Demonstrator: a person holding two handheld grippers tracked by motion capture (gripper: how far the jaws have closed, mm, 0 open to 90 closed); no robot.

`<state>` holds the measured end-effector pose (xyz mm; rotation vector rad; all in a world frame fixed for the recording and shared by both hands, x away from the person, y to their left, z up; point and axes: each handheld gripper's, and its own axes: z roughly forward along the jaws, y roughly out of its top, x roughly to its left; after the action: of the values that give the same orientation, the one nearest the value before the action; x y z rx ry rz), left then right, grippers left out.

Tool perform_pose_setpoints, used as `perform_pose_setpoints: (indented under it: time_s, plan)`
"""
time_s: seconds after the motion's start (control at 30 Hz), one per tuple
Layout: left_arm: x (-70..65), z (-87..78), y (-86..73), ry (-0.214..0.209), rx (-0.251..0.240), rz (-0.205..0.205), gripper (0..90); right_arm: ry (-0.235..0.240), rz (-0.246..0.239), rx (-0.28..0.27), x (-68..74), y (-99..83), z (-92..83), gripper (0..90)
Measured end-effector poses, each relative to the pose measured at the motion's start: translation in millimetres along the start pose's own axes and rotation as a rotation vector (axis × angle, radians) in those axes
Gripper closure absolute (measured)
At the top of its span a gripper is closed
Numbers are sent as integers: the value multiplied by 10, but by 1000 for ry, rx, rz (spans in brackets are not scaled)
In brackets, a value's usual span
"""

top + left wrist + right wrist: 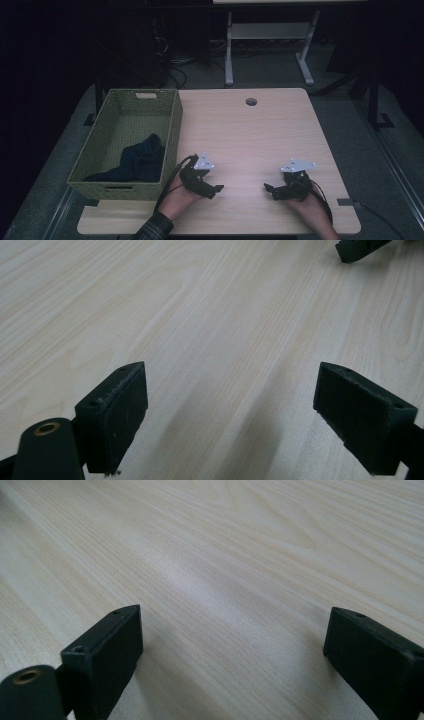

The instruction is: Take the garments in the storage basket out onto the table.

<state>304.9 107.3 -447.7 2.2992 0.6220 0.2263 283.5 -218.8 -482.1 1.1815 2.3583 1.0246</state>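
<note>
Grippers rest low over the bare wooden table, facing each other: the left gripper and the right gripper both have jaws spread wide with nothing between them (each gripper view shows plain wood in the gap). Farther left, a dark cloth lies bundled inside the green woven basket. Judging by this, the putting-away looks finished, with little left beyond pulling the hands back.
</note>
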Motion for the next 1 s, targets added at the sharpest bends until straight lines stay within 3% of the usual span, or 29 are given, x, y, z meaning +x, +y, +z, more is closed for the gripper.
perform_pose_setpoints:
  time_s: [0.37,1.0]
  plan:
    - [9,-34,39,-3,0,-12,138,0,-1,-1,-1,0,0,85]
    - [0,-90,127,3,42,-12,138,0,0,0,0,0,0,85]
